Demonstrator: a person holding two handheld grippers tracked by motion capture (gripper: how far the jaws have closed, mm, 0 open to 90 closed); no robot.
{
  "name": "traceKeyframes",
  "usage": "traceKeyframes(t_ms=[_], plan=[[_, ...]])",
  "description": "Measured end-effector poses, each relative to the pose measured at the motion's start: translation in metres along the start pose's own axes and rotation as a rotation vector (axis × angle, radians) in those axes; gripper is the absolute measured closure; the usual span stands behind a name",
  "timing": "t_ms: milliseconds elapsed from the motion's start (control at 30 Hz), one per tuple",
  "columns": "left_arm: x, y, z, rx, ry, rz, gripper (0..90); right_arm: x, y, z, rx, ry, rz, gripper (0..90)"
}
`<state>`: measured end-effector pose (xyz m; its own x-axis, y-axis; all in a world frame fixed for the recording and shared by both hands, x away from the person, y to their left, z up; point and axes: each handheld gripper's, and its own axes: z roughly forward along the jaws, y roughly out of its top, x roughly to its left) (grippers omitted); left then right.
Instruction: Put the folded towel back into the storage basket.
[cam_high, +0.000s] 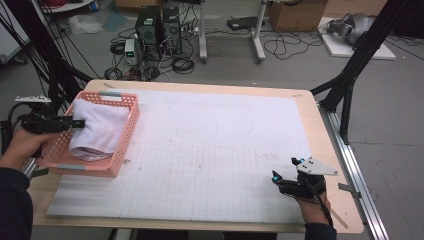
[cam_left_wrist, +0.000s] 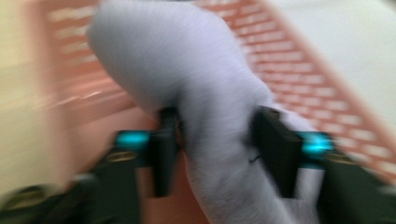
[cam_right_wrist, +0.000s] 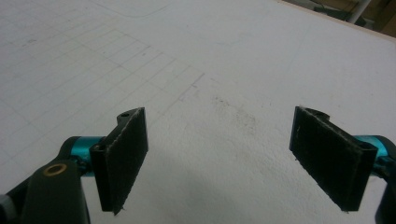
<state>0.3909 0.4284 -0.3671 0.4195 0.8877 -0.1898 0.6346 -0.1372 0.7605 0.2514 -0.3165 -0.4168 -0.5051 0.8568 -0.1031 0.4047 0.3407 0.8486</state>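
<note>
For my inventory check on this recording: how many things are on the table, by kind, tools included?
Pink plastic lattice basket: 1
White folded cloth towel, lying in the basket: 1
Black hand-held two-jaw tool: 2, left tool and right tool
Total: 4

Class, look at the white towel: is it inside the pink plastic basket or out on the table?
Inside. The folded white towel lies within the pink plastic basket, its bulk below the rim, at the table's left side.
</note>
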Motion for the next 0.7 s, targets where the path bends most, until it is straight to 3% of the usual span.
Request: traceKeyframes(t_ms=[67,133,233,300,367,467,700], plan=[[0.000,0.001,-0.006,-0.039,0.127,-0.016,34.9,0.000,0.000,0.000,0.001,-0.002,0.000,18.3],[-0.005,0.003,-0.012,-0.078,0.201,0.011,30.6,0.001,0.000,0.001,-0.002,-0.001,0.002,18.2],[-0.019,0.003,-0.012,-0.075,0.183,0.058,36.5,0.001,0.000,0.001,0.000,0.000,-0.003,18.2],[-0.027,0.003,-0.007,-0.060,0.162,0.075,39.1,0.001,0.001,0.001,0.001,0.000,-0.005,18.2],[-0.034,0.002,0.002,-0.038,0.172,0.079,40.9,0.001,0.001,0.001,0.000,0.001,-0.007,18.3],[-0.041,-0.001,0.020,0.027,0.165,0.066,42.1,0.002,0.002,0.001,0.000,0.002,-0.007,18.2],[-0.053,-0.009,0.063,0.174,0.167,0.081,41.4,0.001,0.002,0.000,-0.004,0.001,-0.007,18.2]])
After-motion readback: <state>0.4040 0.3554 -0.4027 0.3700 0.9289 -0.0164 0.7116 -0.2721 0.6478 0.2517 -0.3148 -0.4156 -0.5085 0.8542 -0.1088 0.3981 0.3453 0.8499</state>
